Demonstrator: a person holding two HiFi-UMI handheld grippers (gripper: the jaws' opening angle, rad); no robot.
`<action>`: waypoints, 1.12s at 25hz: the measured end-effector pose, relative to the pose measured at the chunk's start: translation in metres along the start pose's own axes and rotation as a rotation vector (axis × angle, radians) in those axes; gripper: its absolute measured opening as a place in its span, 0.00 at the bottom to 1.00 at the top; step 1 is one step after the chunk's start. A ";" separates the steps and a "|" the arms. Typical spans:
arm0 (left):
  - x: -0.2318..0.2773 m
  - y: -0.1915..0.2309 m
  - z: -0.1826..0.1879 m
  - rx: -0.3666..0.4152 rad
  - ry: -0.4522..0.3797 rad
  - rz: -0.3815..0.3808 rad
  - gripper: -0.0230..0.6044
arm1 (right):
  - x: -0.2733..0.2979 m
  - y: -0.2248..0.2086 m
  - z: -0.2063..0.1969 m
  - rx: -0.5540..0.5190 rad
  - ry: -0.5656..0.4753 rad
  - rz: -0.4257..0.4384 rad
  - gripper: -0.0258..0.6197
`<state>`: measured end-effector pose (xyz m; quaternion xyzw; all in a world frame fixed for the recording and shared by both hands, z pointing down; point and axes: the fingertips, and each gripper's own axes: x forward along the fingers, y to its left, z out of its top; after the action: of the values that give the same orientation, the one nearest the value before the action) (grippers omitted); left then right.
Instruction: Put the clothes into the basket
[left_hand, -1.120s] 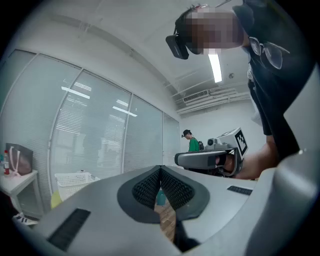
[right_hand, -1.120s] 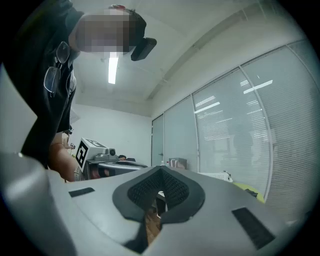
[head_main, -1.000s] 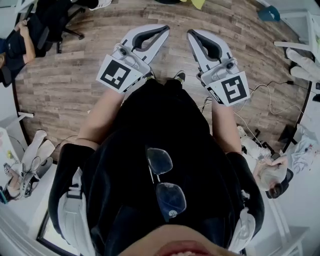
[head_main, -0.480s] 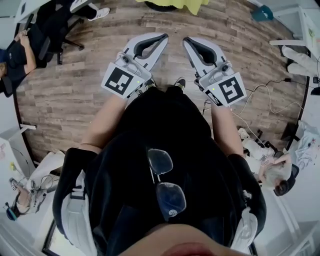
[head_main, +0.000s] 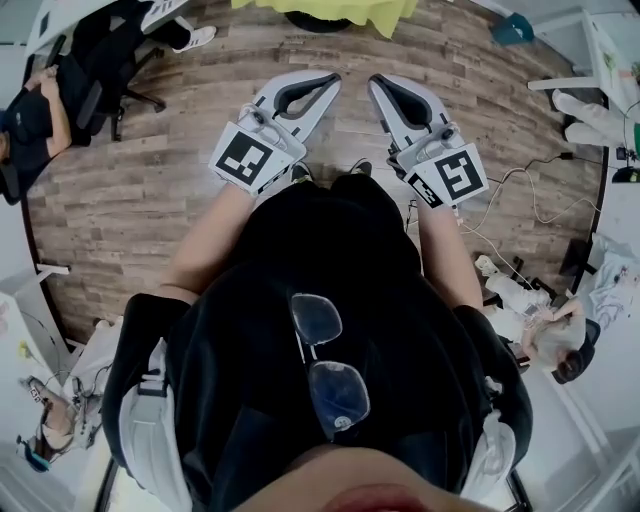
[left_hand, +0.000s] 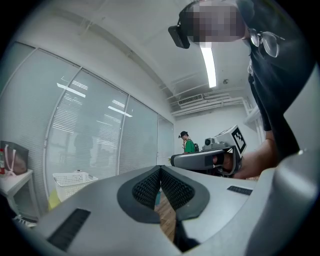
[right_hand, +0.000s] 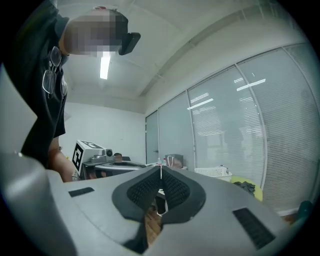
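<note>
In the head view, the left hand-held gripper (head_main: 330, 80) and the right hand-held gripper (head_main: 378, 82) are held side by side above the wood floor (head_main: 150, 170), tips near each other.

In the left gripper view, the jaws are pressed together with nothing between them. A white basket (left_hand: 72, 181) stands far off at the left.

In the right gripper view, the jaws are likewise closed and empty. The basket (right_hand: 213, 172) sits to the right, and dark clothes (right_hand: 245, 186) lie just beside it on a yellow surface (right_hand: 258, 191).
</note>
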<state>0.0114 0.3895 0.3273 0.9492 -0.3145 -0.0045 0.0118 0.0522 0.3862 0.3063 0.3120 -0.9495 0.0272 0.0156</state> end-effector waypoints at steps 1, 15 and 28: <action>-0.001 0.002 0.000 0.000 0.003 0.000 0.05 | 0.002 0.000 0.001 -0.002 -0.002 -0.005 0.08; 0.029 0.039 0.009 -0.009 -0.003 0.012 0.05 | 0.027 -0.045 0.006 0.010 -0.065 0.011 0.08; 0.118 0.100 0.012 -0.009 0.008 0.041 0.05 | 0.057 -0.148 0.018 -0.033 -0.055 0.052 0.08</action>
<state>0.0465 0.2386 0.3178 0.9425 -0.3337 -0.0016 0.0176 0.0940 0.2328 0.2975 0.2875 -0.9578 0.0034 -0.0060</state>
